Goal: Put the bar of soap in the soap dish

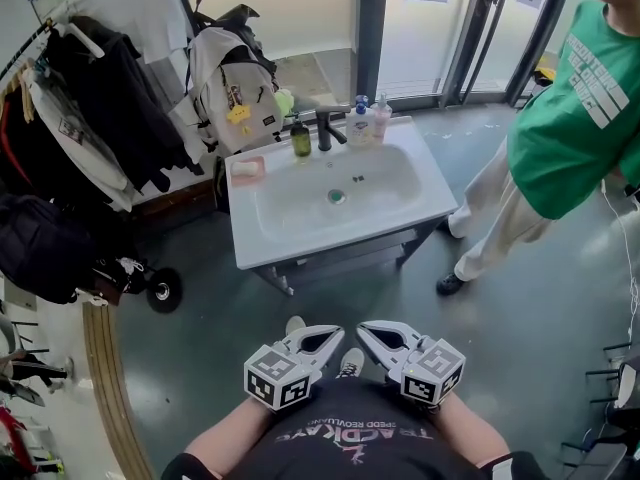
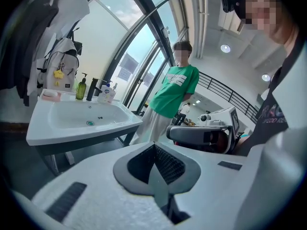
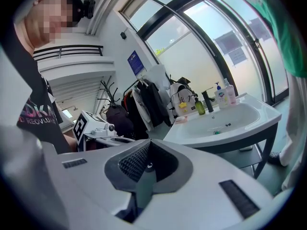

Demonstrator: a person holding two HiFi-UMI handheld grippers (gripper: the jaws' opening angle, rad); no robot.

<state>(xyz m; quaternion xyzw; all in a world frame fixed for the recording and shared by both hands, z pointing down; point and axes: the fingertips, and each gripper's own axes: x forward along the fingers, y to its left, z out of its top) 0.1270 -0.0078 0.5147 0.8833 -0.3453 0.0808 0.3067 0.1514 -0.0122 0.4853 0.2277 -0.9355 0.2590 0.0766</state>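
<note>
A white washbasin (image 1: 300,243) stands ahead of me. On its back left corner sits a pink soap dish (image 1: 246,168), also in the left gripper view (image 2: 50,95), with what looks like a pale bar of soap in it. My left gripper (image 1: 338,334) and right gripper (image 1: 364,330) hover side by side close to my chest, well short of the basin. Both are shut with nothing between their jaws, as the left gripper view (image 2: 154,150) and the right gripper view (image 3: 148,145) show.
A dark tap (image 1: 326,130), a green bottle (image 1: 301,138) and two pump bottles (image 1: 369,122) line the basin's back edge. A person in a green shirt (image 1: 570,118) stands at its right. A backpack (image 1: 232,88) and hanging coats (image 1: 90,118) fill the left.
</note>
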